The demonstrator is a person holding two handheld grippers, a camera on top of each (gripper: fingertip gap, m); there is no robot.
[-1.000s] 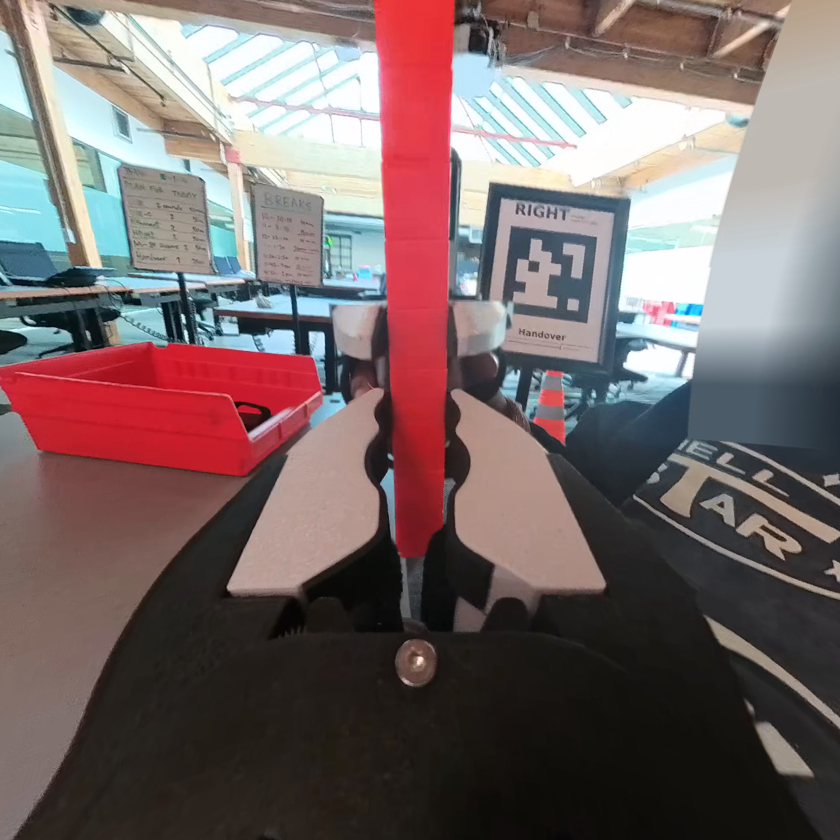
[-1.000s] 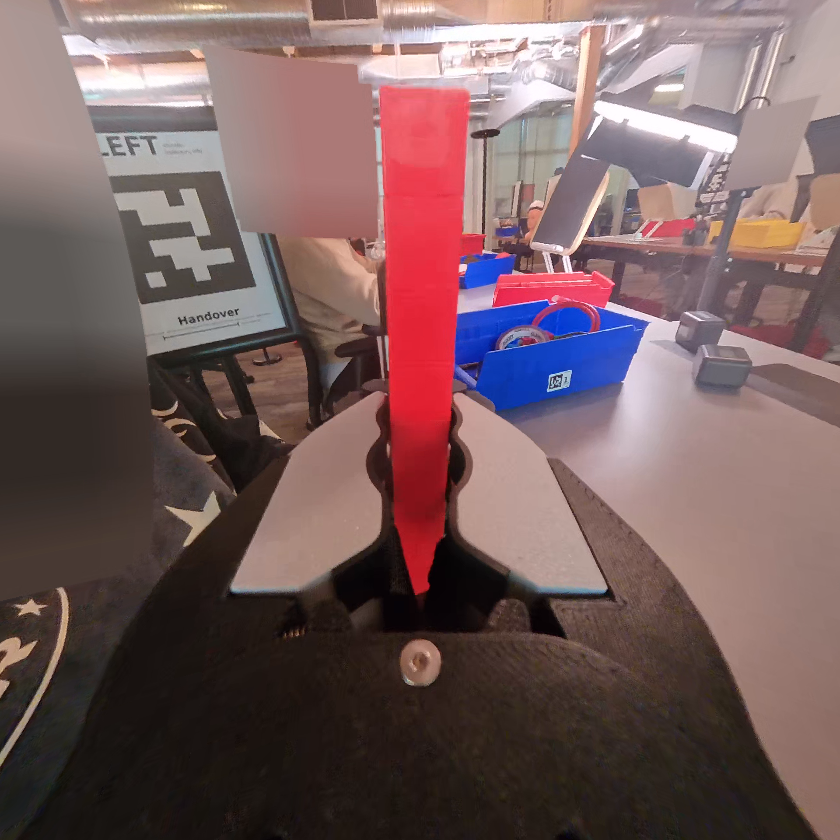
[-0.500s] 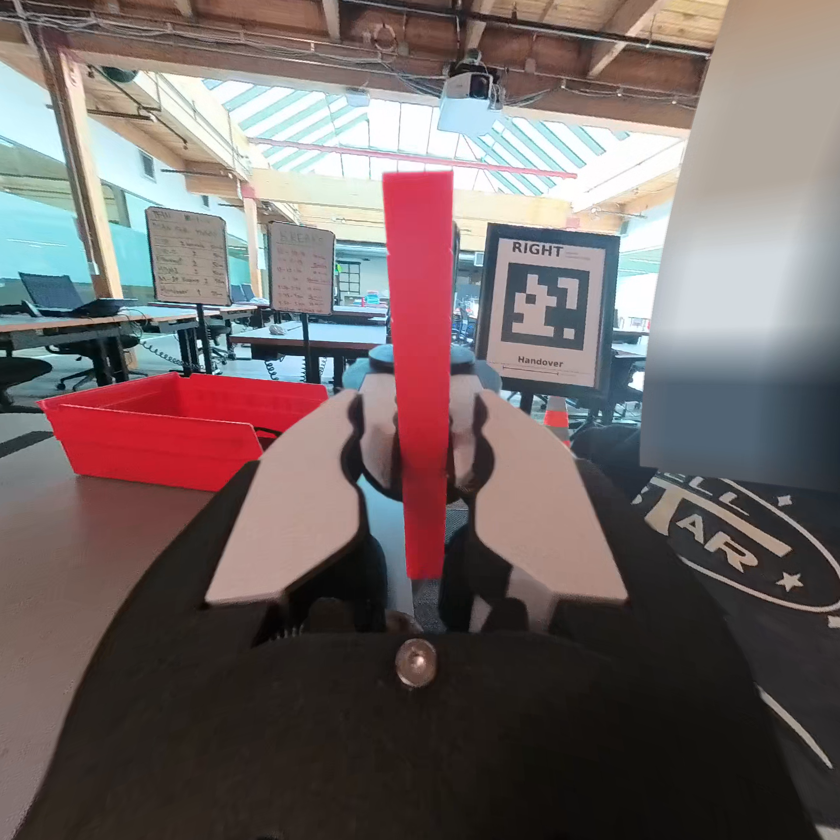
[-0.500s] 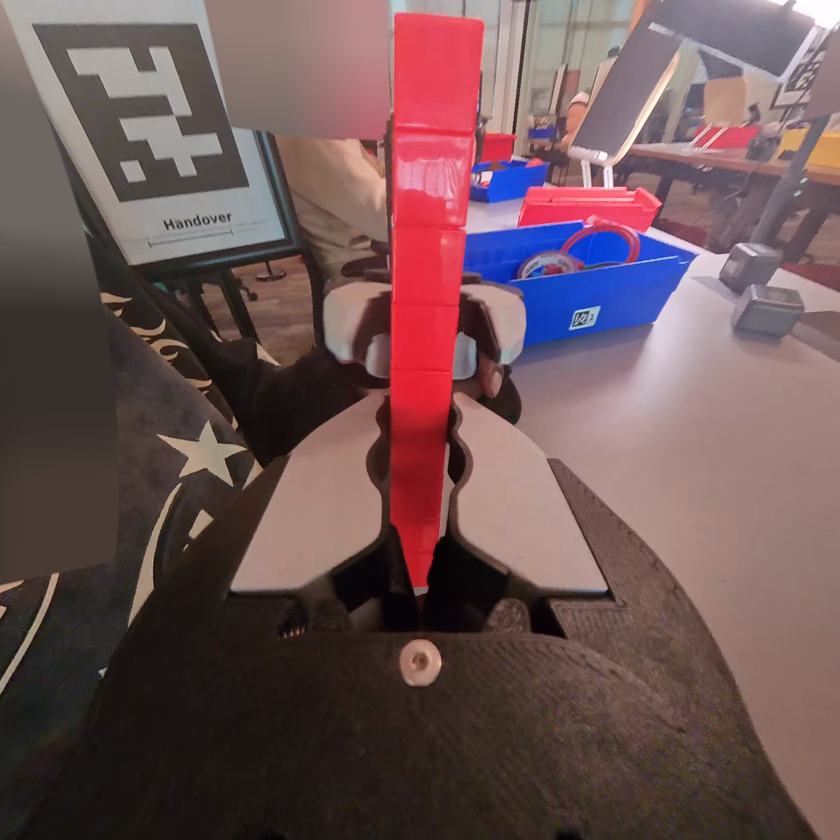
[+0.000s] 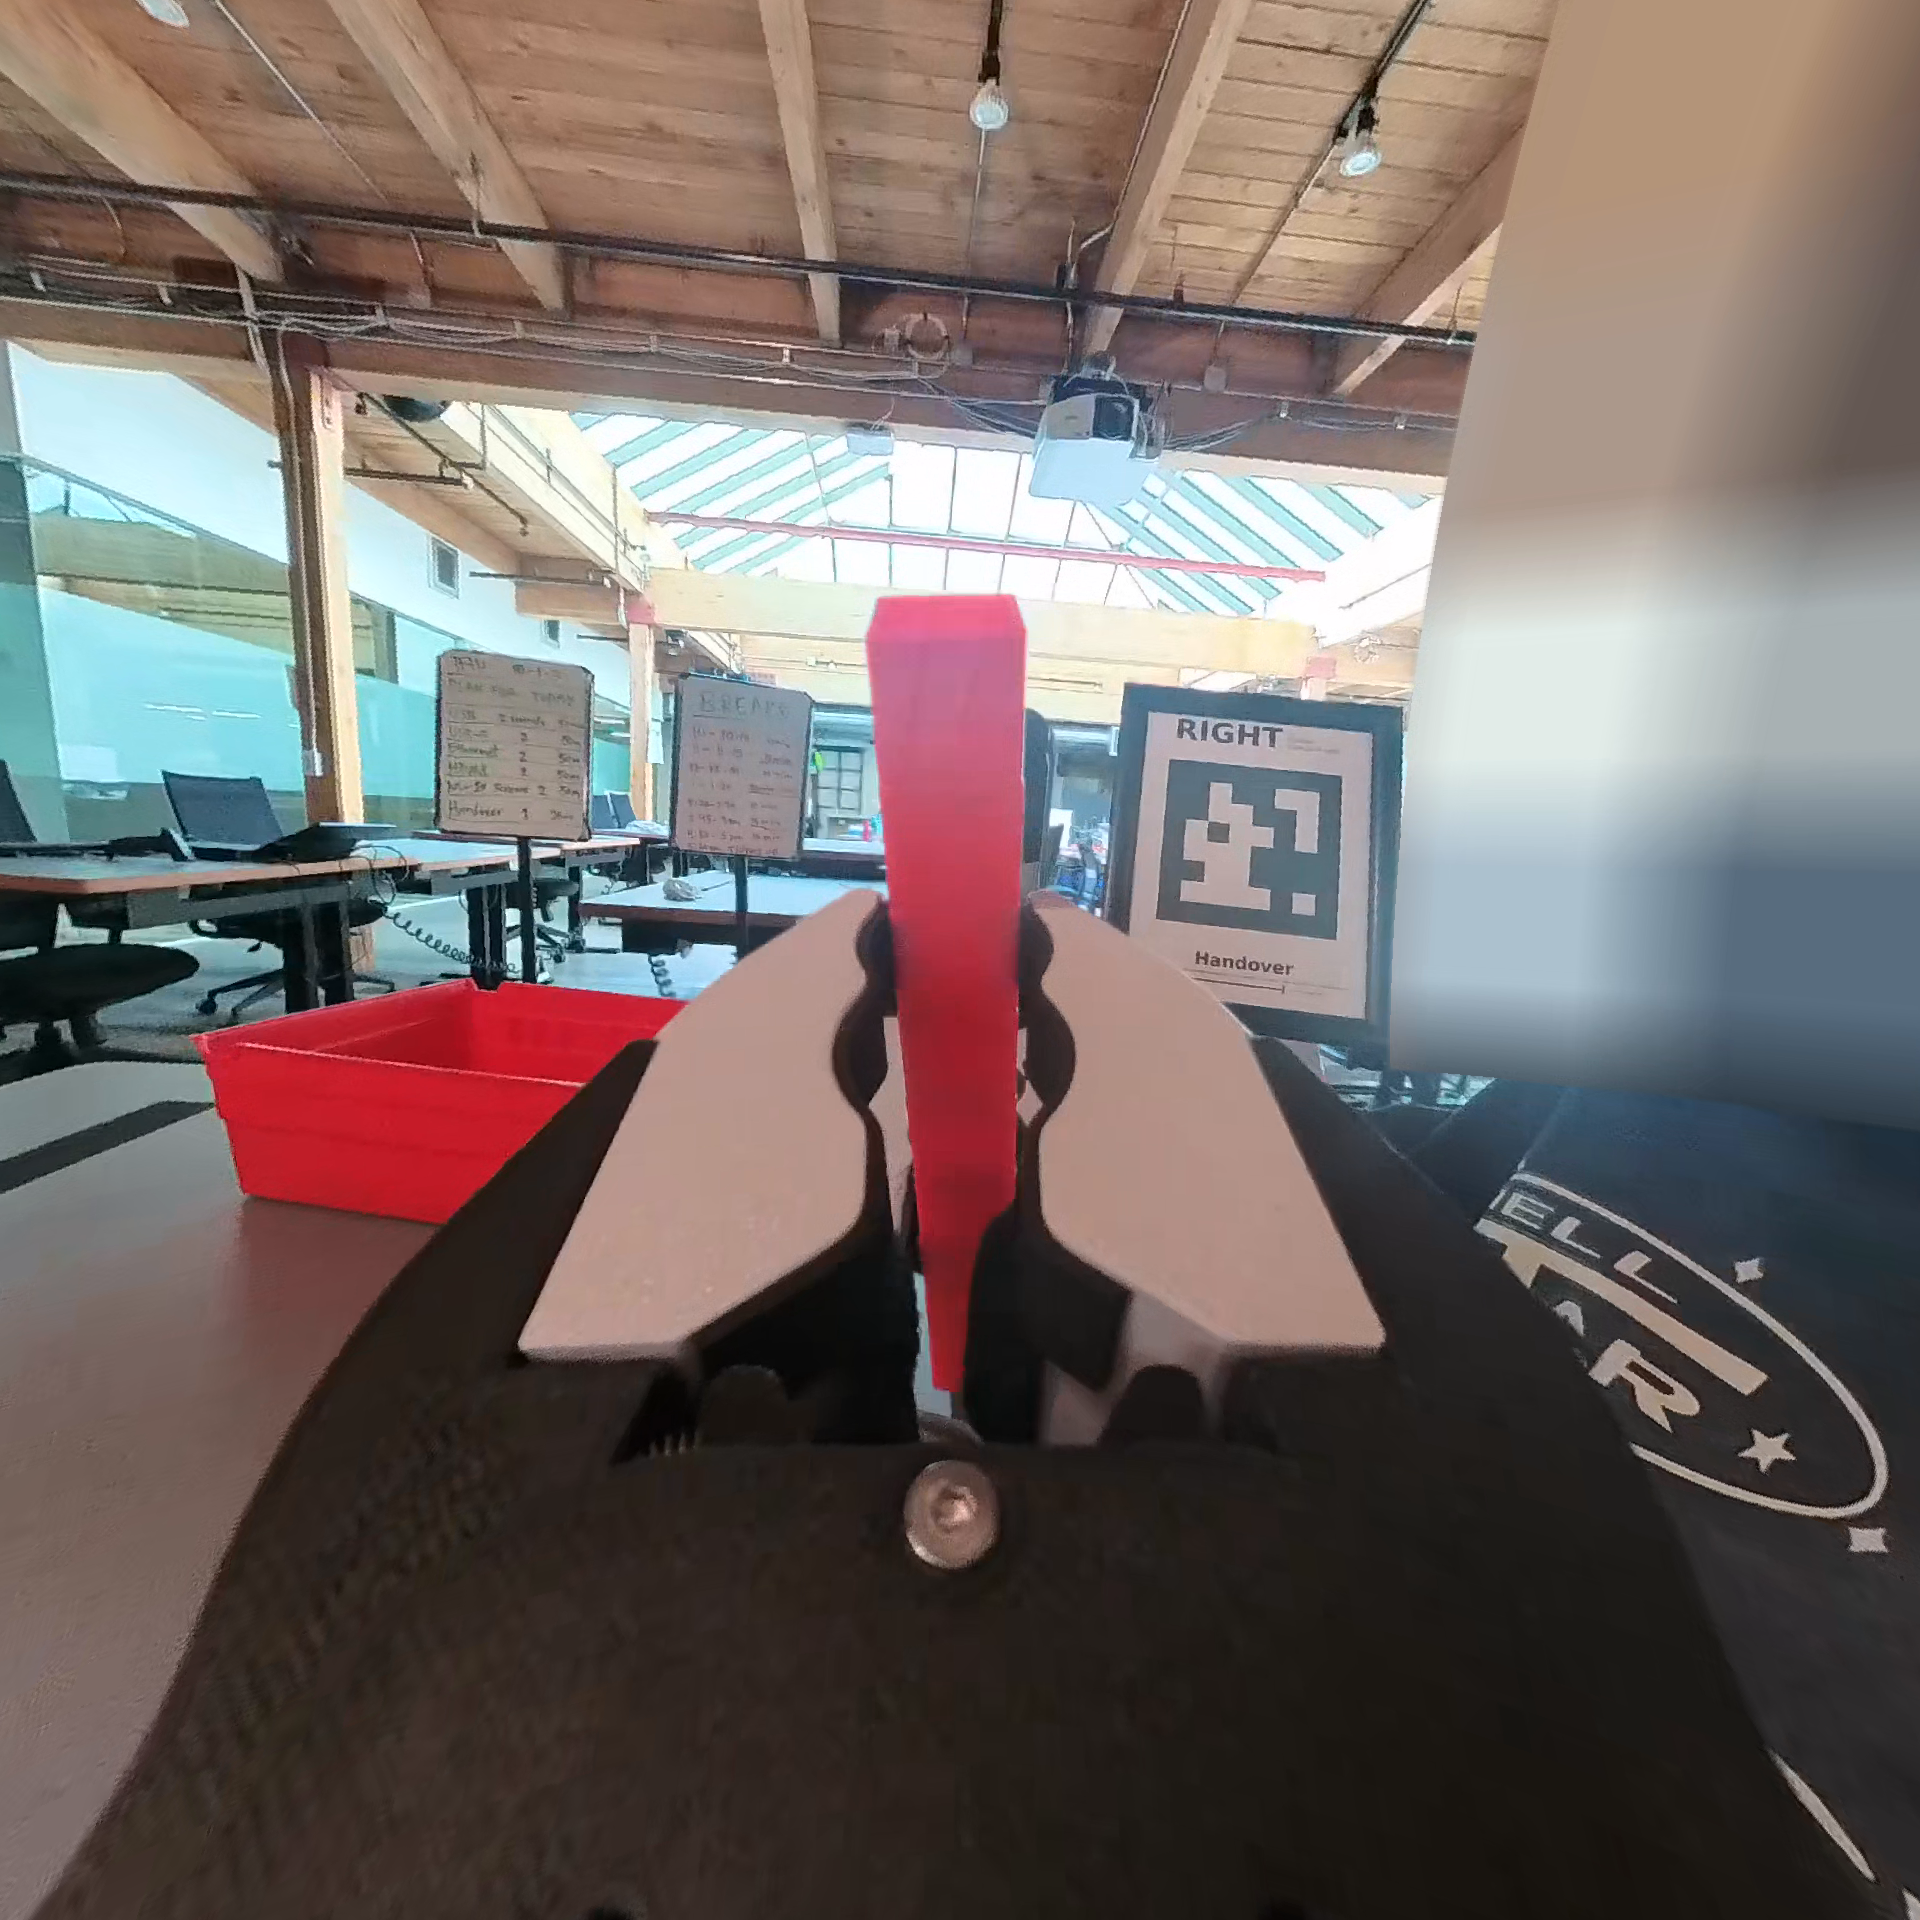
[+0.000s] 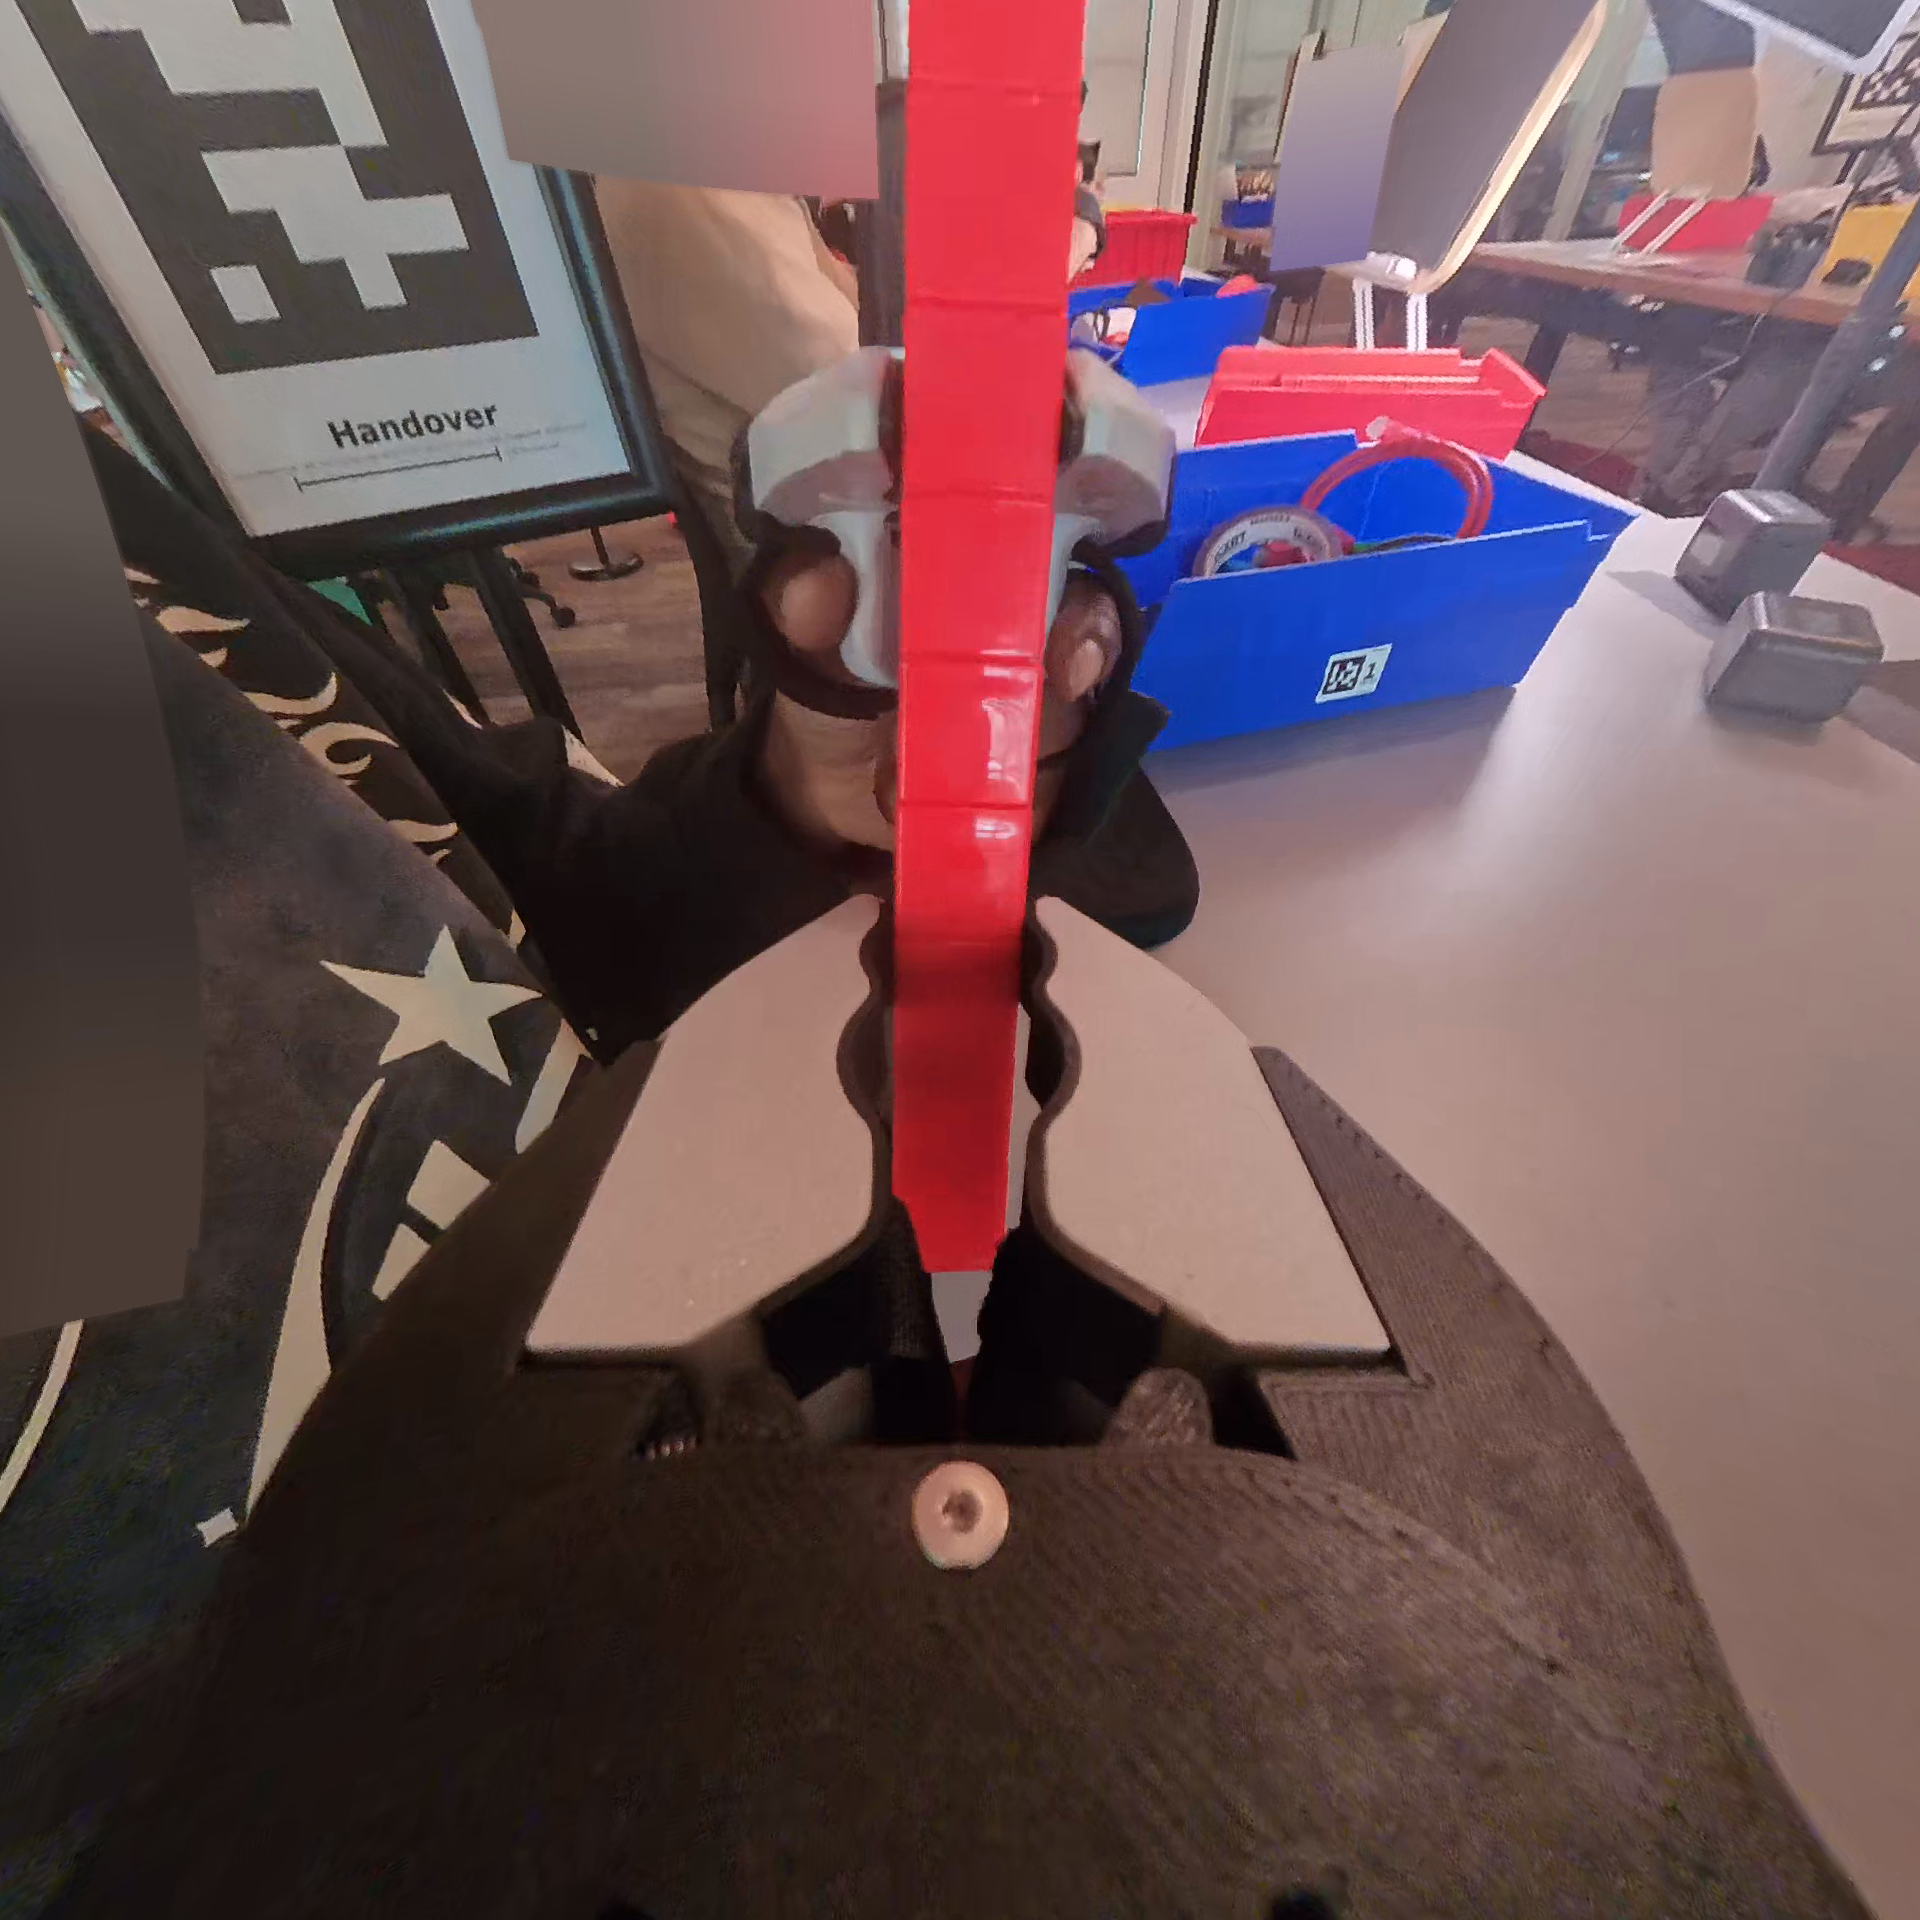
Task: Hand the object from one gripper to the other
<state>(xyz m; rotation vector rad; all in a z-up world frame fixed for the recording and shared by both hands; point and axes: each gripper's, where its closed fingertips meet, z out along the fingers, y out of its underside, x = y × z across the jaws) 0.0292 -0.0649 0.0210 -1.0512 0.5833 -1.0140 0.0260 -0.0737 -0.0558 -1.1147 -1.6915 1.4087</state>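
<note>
A long red bar [image 6: 982, 416] made of several stacked blocks stands upright between both grippers. My right gripper [image 6: 956, 914] is shut on its lower part. My left gripper [image 6: 961, 457], held by a hand [image 6: 821, 675], shows farther up the bar with its fingers pressed on both sides. In the left wrist view my left gripper [image 5: 953, 914] is shut on the red bar [image 5: 951, 779], whose flat top end stands above the fingers. The right gripper is hidden in that view.
A red bin [image 5: 416, 1091] sits on the brown table [image 5: 156, 1351] at left. A blue bin [image 6: 1382, 623] holding tape rolls, a red bin [image 6: 1361, 400] and two small dark boxes [image 6: 1792, 655] stand on the grey table [image 6: 1507, 987]. A framed marker sign [image 5: 1252, 852] stands behind. There is about 8 cm between the tips of the two grippers.
My left gripper opened, shifted up the bar away from the right gripper, and shut on it again. My right gripper kept its hold throughout.
</note>
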